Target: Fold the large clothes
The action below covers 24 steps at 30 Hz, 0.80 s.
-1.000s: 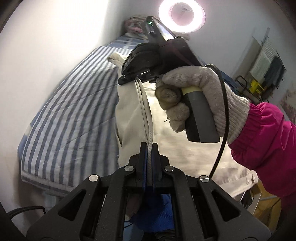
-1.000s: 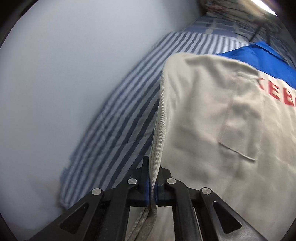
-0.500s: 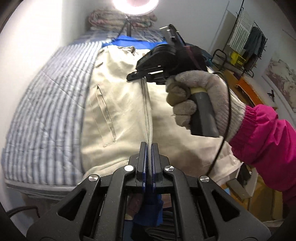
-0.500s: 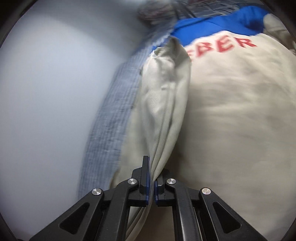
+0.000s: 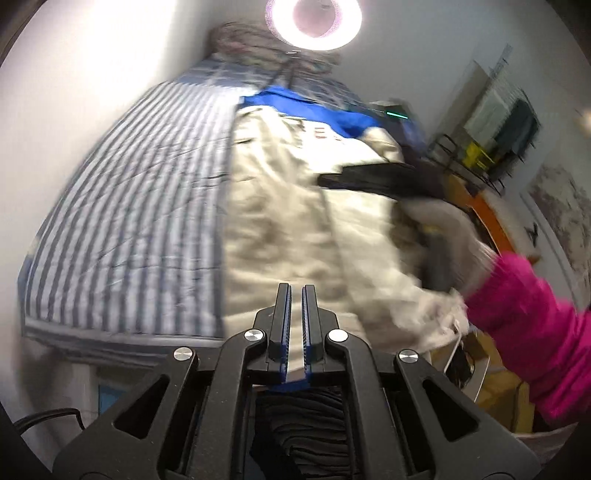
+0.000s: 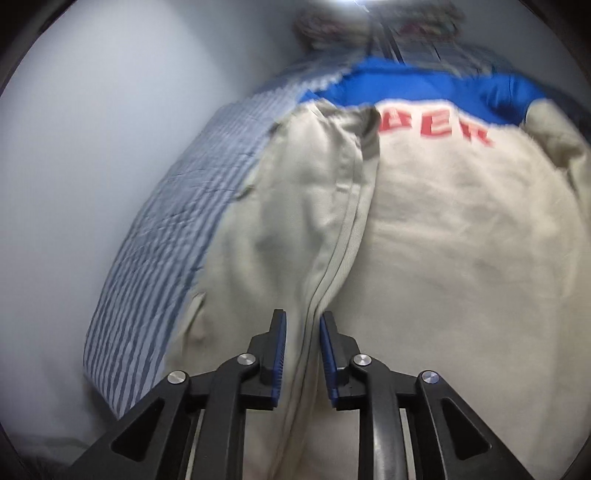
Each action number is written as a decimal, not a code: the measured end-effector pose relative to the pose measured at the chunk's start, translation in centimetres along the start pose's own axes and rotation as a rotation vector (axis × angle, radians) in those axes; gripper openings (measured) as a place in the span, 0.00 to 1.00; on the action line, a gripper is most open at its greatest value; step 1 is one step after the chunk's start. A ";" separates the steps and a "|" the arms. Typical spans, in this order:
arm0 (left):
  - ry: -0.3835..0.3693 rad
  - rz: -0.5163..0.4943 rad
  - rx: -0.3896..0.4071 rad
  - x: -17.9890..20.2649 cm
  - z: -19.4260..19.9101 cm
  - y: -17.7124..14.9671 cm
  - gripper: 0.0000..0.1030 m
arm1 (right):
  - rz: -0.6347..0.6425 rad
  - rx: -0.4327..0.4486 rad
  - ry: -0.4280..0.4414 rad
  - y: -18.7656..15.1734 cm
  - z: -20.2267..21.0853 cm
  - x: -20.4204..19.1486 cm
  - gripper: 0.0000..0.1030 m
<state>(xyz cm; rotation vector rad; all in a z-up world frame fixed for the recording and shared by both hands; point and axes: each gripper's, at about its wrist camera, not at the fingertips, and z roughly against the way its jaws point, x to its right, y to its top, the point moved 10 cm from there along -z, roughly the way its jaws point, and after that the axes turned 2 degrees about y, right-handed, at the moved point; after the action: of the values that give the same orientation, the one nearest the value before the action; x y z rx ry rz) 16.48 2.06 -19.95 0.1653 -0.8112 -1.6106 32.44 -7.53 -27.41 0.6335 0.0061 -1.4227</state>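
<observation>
A beige jacket [image 5: 288, 206] with a blue yoke and red letters lies back up on the striped bed sheet [image 5: 129, 221]. My left gripper [image 5: 296, 288] is shut on the jacket's near hem, and beige cloth shows between its pads. In the right wrist view the jacket [image 6: 443, 240] has its left side folded over, with a raised seam running toward me. My right gripper [image 6: 302, 317] stands over that seam with its jaws opening; the seam runs between them, clear of the pads. From the left wrist view, the right gripper [image 5: 369, 177] is a blurred dark shape held by a gloved hand [image 5: 443, 229].
A white wall [image 6: 92, 147] borders the bed on the left. Bundled bedding [image 5: 251, 40] sits at the far end under a ring light [image 5: 313, 18]. To the right stand a clothes rack [image 5: 498, 122] and orange furniture [image 5: 487, 218]. A pink sleeve [image 5: 524, 306] crosses the lower right.
The right gripper carried the jacket's side edge across onto its back, and its jaws have now parted off the seam. The left gripper stays closed on the hem while its view swung.
</observation>
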 end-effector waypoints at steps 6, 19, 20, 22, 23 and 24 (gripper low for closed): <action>-0.049 0.028 -0.088 0.1 -3.8 -1.2 0.01 | 0.077 -0.006 0.126 -5.1 4.0 -3.8 0.21; 0.074 -0.048 -0.256 0.4 -9.2 -7.3 0.01 | 0.197 -0.103 0.043 -14.4 1.6 -5.1 0.22; 0.074 -0.033 -0.243 0.8 -8.5 -6.8 0.01 | 0.186 -0.100 0.048 -14.4 1.9 -5.2 0.23; 0.060 -0.033 -0.190 2.0 -7.3 -5.5 0.01 | 0.168 -0.066 0.078 -14.1 3.2 -5.3 0.31; 0.059 -0.043 -0.140 2.9 -6.0 -4.4 0.01 | 0.166 -0.040 0.084 -13.9 4.2 -5.3 0.38; 0.051 -0.051 -0.107 3.6 -5.0 -3.7 0.02 | 0.167 0.010 0.078 -13.7 5.8 -4.9 0.50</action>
<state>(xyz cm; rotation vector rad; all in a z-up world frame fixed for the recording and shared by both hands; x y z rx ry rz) 15.41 -3.28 -24.62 0.1510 -0.6851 -1.6865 16.95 -5.66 -26.31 0.6816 0.0080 -1.2374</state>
